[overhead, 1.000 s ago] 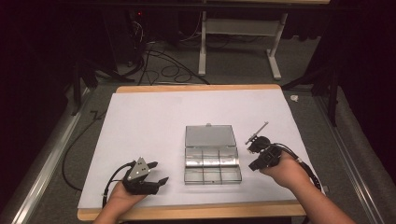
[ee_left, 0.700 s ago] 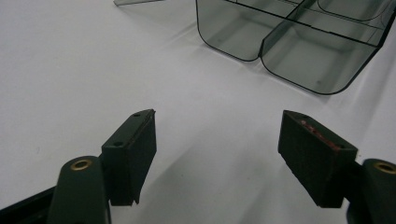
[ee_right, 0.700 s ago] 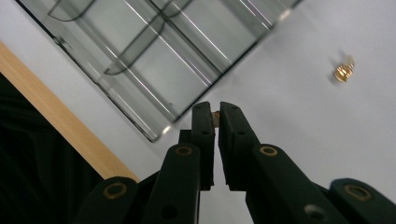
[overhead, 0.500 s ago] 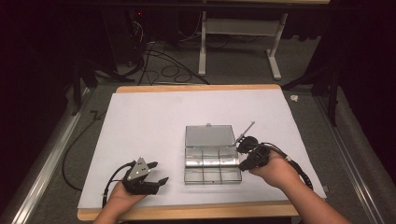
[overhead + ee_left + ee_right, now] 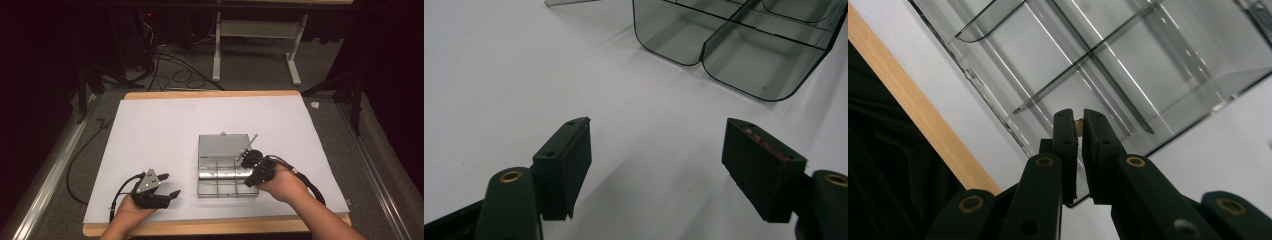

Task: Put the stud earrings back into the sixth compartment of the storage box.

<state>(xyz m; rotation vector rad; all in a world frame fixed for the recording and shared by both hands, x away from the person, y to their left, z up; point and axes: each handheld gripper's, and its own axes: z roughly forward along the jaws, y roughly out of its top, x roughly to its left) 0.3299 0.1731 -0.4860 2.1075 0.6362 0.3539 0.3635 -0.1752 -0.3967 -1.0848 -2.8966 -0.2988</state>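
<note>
From where I stood, the clear plastic compartment box [image 5: 223, 172] lay open just right of the table's middle, its lid [image 5: 223, 145] folded back flat toward twelve o'clock on the white table cover [image 5: 165, 130]. The right gripper [image 5: 251, 169] hovered at the box's three o'clock edge, over the right-hand compartments. In the right gripper view its jaws were drawn almost together, a thin slit between them, and a tiny brass-coloured piece [image 5: 1079, 121] sat pinched at their tips; too little of it showed for me to say what it was. Beneath them ran the box's dividers [image 5: 1083, 50], and every compartment I could see looked bare. A thin pale rod or cable slanted up past the lid's right corner, toward one o'clock of the gripper; I could not tell which.

The left gripper [image 5: 161, 192] rested low on the cover at about eight o'clock of the box, well apart from it. Its jaws stood wide, with nothing between them, and the left gripper view looked across bare cover to the box's rounded near corner [image 5: 734, 55].

As I judged it, the work was early: the box was already open and one small piece was poised over a compartment, not yet let go. Dropping it in, any further pieces, and closing the lid all seemed left to do.
</note>
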